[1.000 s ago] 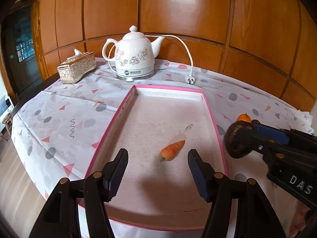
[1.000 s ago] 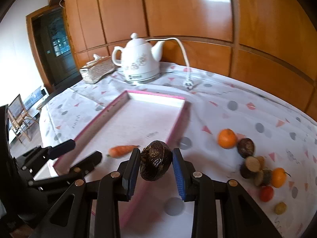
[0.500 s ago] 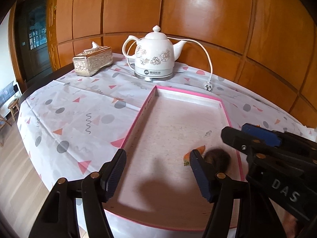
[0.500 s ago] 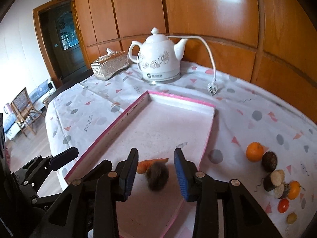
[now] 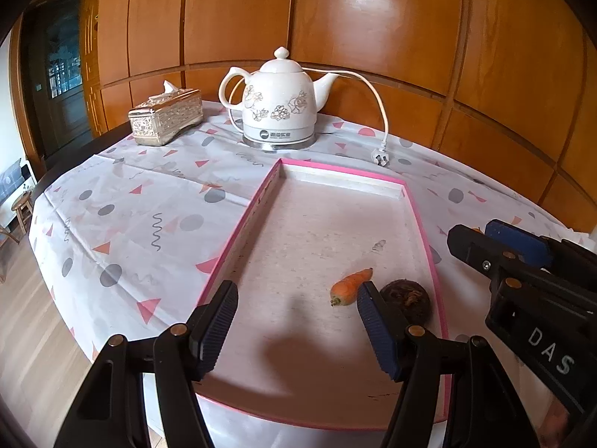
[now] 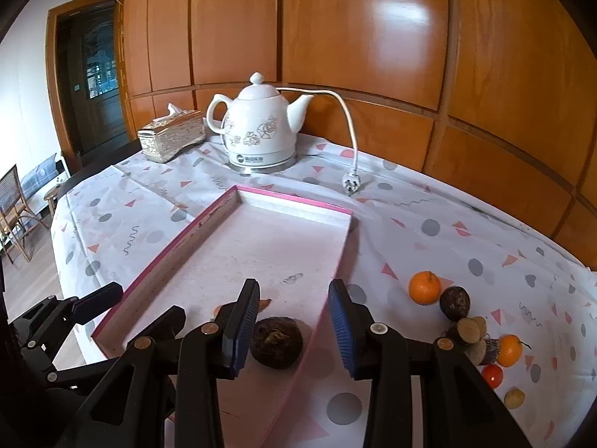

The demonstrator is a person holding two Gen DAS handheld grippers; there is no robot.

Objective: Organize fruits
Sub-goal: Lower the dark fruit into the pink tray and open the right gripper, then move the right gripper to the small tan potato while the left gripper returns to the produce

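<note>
Left wrist view showed "DAS" on the right claw (image 5: 496,246). The pink-rimmed tray (image 5: 238,239) held one carrot (image 5: 350,286) and one dark round fruit (image 6: 276,341), side by side near its right rim. The left claw (image 5: 294,330) gaped empty; the right claw stood open above the fruit, clear of it.
</note>
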